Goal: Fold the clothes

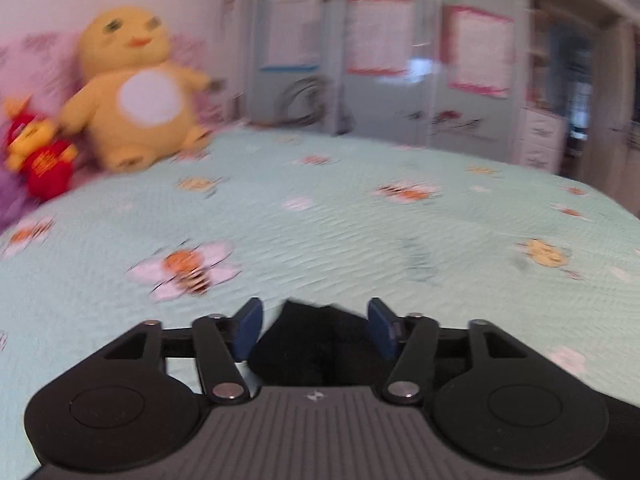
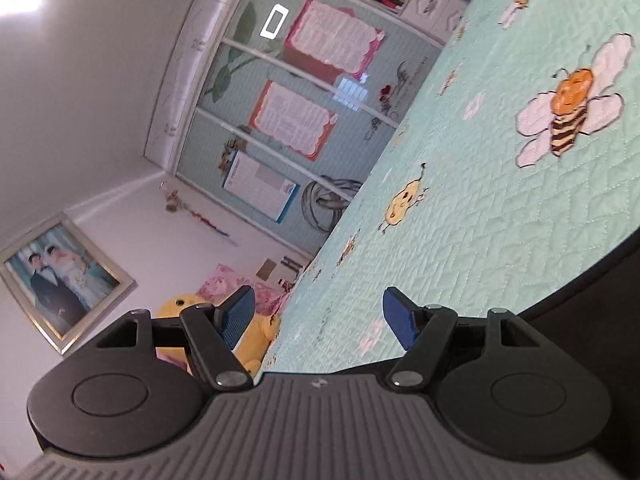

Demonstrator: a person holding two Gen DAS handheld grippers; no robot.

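A black garment (image 1: 316,348) lies on the mint bedspread (image 1: 360,220), bunched low in the left wrist view, which is blurred. My left gripper (image 1: 316,320) is open, its blue pads (image 1: 250,326) standing on either side of the cloth without clamping it. In the right wrist view the picture is rolled, so the bedspread (image 2: 480,200) runs up the right side. My right gripper (image 2: 320,316) is open with nothing between its fingers. A dark mass (image 2: 592,296) fills the lower right corner there; I cannot tell whether it is the garment.
A big yellow plush toy (image 1: 136,92) and a red toy (image 1: 40,160) sit by pink pillows at the head of the bed. Beyond the far edge stands a wardrobe with posters (image 1: 380,40). A framed photo (image 2: 60,280) hangs on the wall.
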